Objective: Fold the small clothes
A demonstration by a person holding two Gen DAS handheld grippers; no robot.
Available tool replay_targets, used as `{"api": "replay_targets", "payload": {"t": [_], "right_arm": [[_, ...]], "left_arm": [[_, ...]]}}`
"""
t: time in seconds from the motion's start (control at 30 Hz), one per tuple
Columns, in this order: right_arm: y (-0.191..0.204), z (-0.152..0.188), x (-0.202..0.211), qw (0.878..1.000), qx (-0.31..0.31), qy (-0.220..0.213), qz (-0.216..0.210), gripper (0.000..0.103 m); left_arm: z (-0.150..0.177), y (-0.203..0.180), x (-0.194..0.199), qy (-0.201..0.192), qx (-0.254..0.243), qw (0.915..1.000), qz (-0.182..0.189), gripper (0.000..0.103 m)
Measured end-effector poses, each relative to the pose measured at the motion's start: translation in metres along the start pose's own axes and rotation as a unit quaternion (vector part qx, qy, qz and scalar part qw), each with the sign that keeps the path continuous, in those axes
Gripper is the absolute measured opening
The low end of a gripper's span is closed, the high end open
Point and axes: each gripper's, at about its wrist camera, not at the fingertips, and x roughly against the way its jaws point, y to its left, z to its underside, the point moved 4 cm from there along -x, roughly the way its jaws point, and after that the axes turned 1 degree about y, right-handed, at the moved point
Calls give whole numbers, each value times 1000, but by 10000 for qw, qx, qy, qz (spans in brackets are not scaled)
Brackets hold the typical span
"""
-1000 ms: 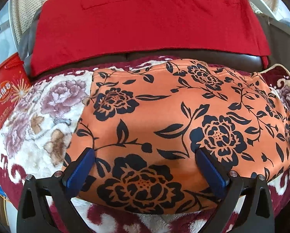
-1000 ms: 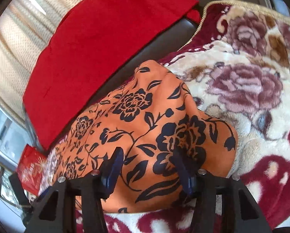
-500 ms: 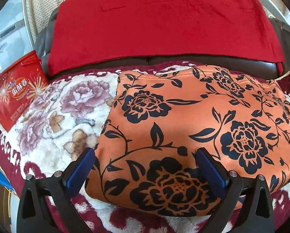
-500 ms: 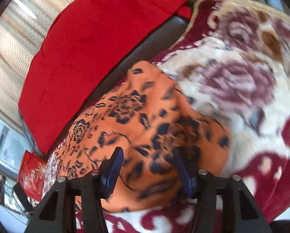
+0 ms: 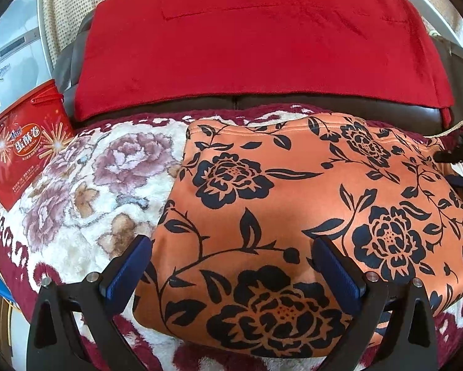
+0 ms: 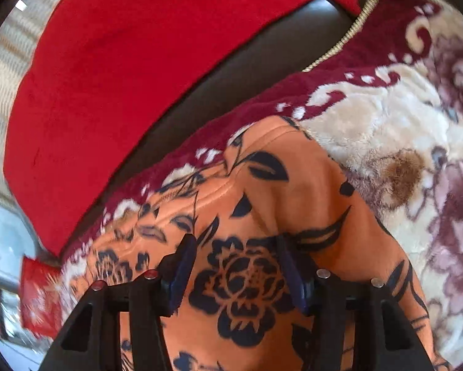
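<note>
Nearest in each wrist view stood one black two-finger gripper with blue pads. The left gripper [image 5: 231,266] had its fingers spread wide above the near edge of the single orange garment [image 5: 293,204], pinching nothing. The right gripper [image 6: 239,273] also stood spread, about half its reach, over the same garment [image 6: 262,216] near its right end, with the cloth below the pads and not pinched between them.

The garment, smooth orange fabric printed with black roses and leaves, lay folded in a rounded, puffy rectangle on one plush blanket [image 5: 86,191]. It sat toward the blanket's right half, its stitched far edge close to the blanket's far border. The blanket was fluffy cream with mauve flowers and a dark red border.

Beyond it ran one dark brown leather sofa back [image 5: 293,103], draped with one flat red cloth [image 5: 256,40]. At the blanket's far left corner leaned one red printed snack box [image 5: 21,151]; its contents were hidden.
</note>
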Motion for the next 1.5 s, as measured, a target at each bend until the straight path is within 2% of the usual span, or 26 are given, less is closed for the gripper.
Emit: {"api": "replay_targets", "payload": {"t": [0.17,0.27,0.43,0.57,0.67,0.77,0.93,1.07,1.13,1.17,1.2,1.27,1.33,1.4,1.5], "right_arm": [[-2,33,44,9989,231,-176,-380,58],[-10,67,80,9963,271,-169,-803,65],[-40,115,122,9878,-44,-138,-1553,68],[-73,148,122,9769,-782,93,-1987,71],[-92,156,109,9696,-1273,151,-2087,72],[-102,156,96,9566,-1718,109,-2349,72],[-103,140,82,9525,-1921,-172,-2358,72],[-93,117,70,9530,-1877,-527,-2319,72],[-89,109,68,9535,-1805,-691,-2311,68],[-87,106,66,9554,-1737,-729,-2274,61],[-86,102,61,9603,-1650,-738,-2123,48],[-87,98,51,9685,-1557,-713,-1805,31],[-86,94,49,9667,-1643,-715,-1827,29],[-76,90,54,9738,-1455,-708,-1600,25],[-47,76,76,9815,-913,-958,-1383,23]], "left_arm": [[2,0,3,-6,-3,10000,-17,103],[3,0,4,-9,-36,10000,-44,103],[6,1,4,38,-53,10000,-51,103],[6,5,6,57,-26,10000,-45,103],[4,12,9,63,135,9999,-14,103],[3,21,7,72,309,9995,-89,103],[9,23,-10,481,384,9981,7,103],[4,25,-9,424,405,9983,-14,103],[1,29,-11,391,418,9983,-88,103],[0,31,-11,389,441,9982,-113,103],[-1,32,-12,409,460,9980,-125,103],[0,36,-18,540,474,9972,-222,103],[2,37,-24,686,476,9964,-158,103],[2,40,-26,751,547,9957,-66,103],[-3,45,-25,761,562,9955,-22,103]]}}
